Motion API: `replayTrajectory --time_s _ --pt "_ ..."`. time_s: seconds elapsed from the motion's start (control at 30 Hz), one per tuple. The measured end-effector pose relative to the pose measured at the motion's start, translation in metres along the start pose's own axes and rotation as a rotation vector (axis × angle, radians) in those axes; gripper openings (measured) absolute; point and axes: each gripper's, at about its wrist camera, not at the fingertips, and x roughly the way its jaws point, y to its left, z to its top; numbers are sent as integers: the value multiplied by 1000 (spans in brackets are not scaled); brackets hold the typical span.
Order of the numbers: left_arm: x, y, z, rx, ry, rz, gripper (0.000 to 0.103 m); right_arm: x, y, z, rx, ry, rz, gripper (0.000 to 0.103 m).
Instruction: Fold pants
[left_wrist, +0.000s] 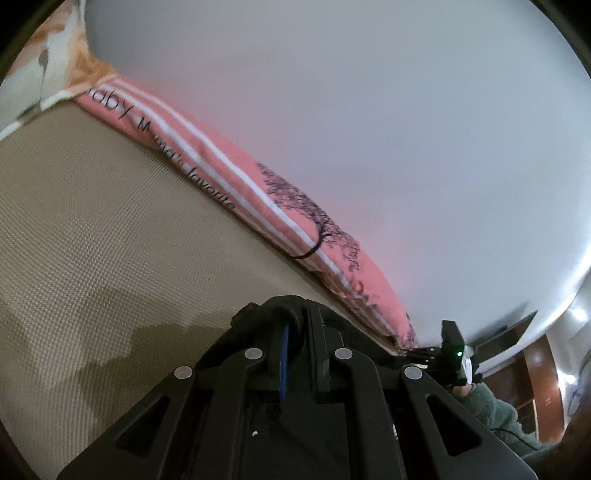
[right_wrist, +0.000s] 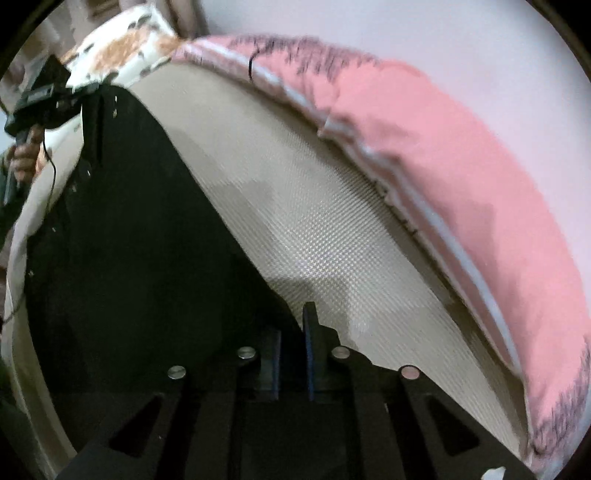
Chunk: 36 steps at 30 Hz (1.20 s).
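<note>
pillow (left_wrist: 236, 177) print "favorite" — l & r grippers (left_wrist: 295, 332) (right_wrist: 291, 354) on black pants (right_wrist: 129, 258)

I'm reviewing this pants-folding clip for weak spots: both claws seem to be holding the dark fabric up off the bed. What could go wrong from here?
1. The left claw pinches only a small bunch of the black pants, so the cloth might slip out.
2. The pants hang slack from the right claw; uneven lifting could leave a crooked fold.
3. The pink bedding lies close along the mat; the hanging cloth could drag onto it.
</note>
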Motion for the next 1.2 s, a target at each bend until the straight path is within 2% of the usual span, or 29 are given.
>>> replayTrajectory --time_s 0.23,0.4,0.53,0.67,0.83,0.97,1.03,1.07,1.2 --pt "-43 -29 -20 36 -8 -22 9 -68 44 -33 -16 -72 -122 7" --pt "-81 -44 -49 59 -6 -30 9 -108 88 -79 -11 -95 -125 6" --pt "-109 -43 -81 63 23 -18 10 -110 120 -109 14 -95 -82 6" --pt "-130 -35 -115 93 85 58 13 -97 145 -142 46 -69 -23 6" --pt "-137 -19 -156 128 172 159 14 -61 170 -174 61 -9 16 6" --pt "-133 -12 -186 225 258 275 15 -32 181 -189 53 46 23 7" --pt "-123 -9 -200 291 310 374 17 -21 187 -193 47 57 9 7" --pt "-120 -9 -206 315 325 400 17 -18 188 -195 49 60 1 7" --pt "-120 -23 -215 408 335 491 21 -16 192 -195 65 49 -17 11"
